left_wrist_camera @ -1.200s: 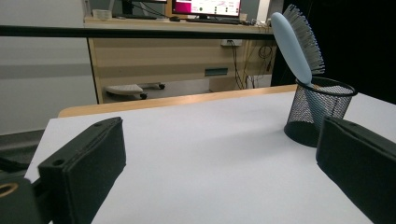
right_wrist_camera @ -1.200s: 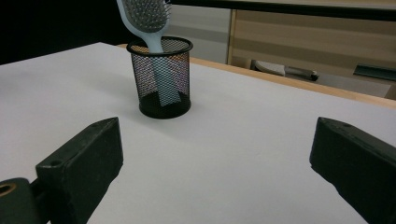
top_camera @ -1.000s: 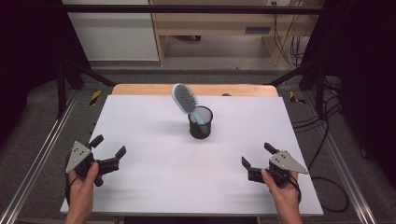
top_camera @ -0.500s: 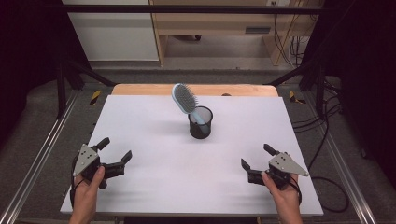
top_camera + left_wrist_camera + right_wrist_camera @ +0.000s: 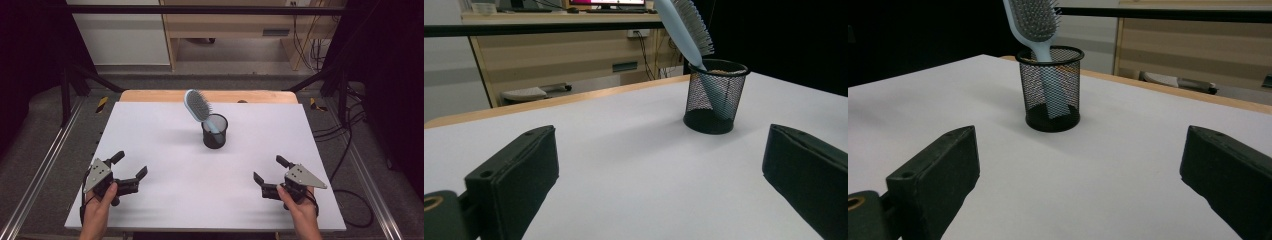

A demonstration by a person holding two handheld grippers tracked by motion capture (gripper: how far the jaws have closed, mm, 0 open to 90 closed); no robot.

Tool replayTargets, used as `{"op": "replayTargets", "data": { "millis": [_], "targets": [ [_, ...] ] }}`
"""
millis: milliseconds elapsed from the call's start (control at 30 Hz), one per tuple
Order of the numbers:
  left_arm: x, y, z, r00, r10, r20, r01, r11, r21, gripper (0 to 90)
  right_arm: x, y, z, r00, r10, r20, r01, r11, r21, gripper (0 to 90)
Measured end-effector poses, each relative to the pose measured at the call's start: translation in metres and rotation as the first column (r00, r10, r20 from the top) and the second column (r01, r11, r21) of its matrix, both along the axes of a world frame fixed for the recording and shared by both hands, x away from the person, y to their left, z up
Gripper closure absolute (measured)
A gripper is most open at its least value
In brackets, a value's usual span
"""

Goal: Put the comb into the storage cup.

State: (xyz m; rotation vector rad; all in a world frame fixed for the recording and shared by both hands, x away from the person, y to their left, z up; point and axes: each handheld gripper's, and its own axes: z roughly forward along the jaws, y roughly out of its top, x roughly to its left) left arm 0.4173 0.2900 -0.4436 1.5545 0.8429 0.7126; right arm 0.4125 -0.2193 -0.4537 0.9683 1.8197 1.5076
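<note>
Both grippers wide apart, holding nothing: left gripper (image 5: pixel 131 167) near-left, right gripper (image 5: pixel 268 170) near-right. Hairbrush (image 5: pixel 199 107) leans handle-down in mesh cup (image 5: pixel 214 132), mid-table toward far edge.

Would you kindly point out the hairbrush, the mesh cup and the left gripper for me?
hairbrush (image 5: pixel 198 106): high view, on its bristled head.
mesh cup (image 5: pixel 1051 95): right gripper view, on its black mesh wall.
left gripper (image 5: pixel 131 167): high view, midway between its open fingertips.
</note>
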Motion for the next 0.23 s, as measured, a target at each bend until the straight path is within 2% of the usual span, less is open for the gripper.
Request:
{"op": "replayTargets", "data": {
  "millis": [133,233],
  "targets": [
    [-0.0014,0.0020,0.0007,0.9997,0.017,0.017,-0.017,0.9999,-0.003,1.5,0.0036,0.0057,-0.0003,1.0000,0.007,0.006,-0.007,1.0000,0.001,3.1],
    [0.0005,0.0059,0.0014,0.9991,0.039,0.019,-0.039,0.9985,-0.039,1.5,0.0060,0.0067,-0.0002,0.9999,0.000,0.012,0.000,1.0000,0.000,3.1]
  ]
}}
